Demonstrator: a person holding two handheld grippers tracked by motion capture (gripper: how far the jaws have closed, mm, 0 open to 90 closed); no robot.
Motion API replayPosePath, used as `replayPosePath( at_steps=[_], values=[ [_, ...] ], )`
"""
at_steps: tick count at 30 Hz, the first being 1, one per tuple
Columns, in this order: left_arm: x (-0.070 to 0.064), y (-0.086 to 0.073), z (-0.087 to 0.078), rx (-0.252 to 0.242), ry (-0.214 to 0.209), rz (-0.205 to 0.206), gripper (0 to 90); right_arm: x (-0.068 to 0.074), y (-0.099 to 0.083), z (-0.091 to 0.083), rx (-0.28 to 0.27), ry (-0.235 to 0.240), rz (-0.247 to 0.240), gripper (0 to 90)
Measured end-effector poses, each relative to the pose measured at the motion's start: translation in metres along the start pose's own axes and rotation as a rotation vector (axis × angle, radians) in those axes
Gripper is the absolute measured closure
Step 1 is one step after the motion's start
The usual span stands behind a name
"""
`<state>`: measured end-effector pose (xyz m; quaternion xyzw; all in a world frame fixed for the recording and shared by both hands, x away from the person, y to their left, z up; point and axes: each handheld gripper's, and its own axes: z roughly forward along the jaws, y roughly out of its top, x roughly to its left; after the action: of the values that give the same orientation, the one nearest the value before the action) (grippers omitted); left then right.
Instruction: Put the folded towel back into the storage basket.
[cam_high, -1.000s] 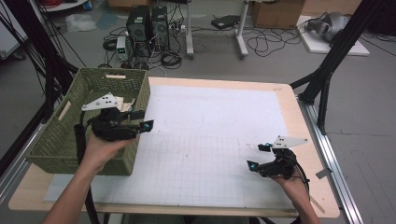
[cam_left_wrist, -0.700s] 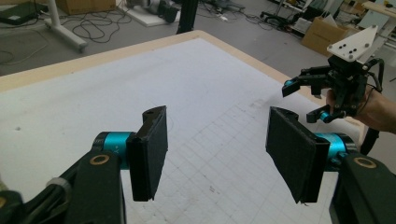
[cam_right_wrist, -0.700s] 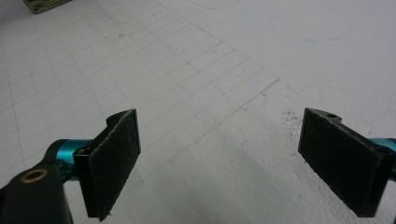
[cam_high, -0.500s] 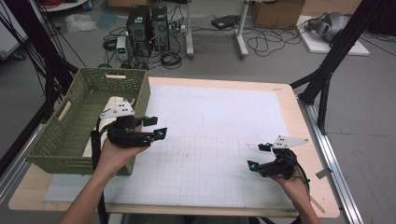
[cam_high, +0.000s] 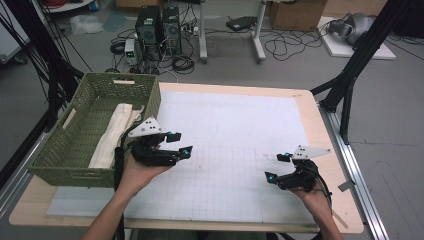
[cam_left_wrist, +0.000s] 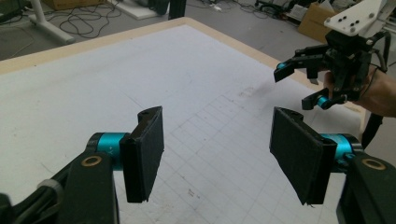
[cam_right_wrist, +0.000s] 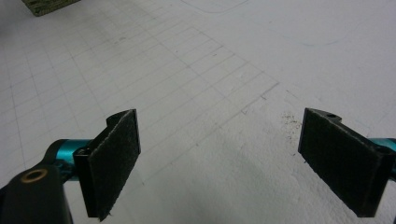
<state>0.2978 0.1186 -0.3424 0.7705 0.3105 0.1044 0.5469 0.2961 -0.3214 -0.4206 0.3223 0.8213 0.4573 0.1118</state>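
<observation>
A folded cream cloth (cam_high: 114, 134) is seen lying lengthwise in the green wicker basket (cam_high: 65, 150) at the left of the high view, its lower end cut off by the basket's near wall. The left gripper (cam_high: 176, 145) is held just right of the basket, over the white gridded mat (cam_high: 235, 145), apart from the cloth; its jaws are spread wide with nothing between them, as seen in the left gripper view (cam_left_wrist: 219, 154). The right gripper (cam_high: 278, 167) is held low over the mat at the lower right of the high view, well apart from the cloth, its jaws likewise wide apart and empty (cam_right_wrist: 219, 158). A corner of the basket (cam_right_wrist: 49, 4) is cut off at the upper left of the right gripper view.
</observation>
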Motion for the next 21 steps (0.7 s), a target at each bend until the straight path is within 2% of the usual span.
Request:
replayPosePath(
  at_steps=[8,21],
  values=[
    [-0.009,-0.017,0.011,0.013,0.059,0.02,33.2,0.001,0.0,-0.002,-0.011,-0.004,0.002,12.2],
    [-0.012,-0.05,0.024,0.053,0.075,0.027,31.6,0.004,0.001,-0.002,-0.01,0.003,-0.007,12.2]
  ],
)
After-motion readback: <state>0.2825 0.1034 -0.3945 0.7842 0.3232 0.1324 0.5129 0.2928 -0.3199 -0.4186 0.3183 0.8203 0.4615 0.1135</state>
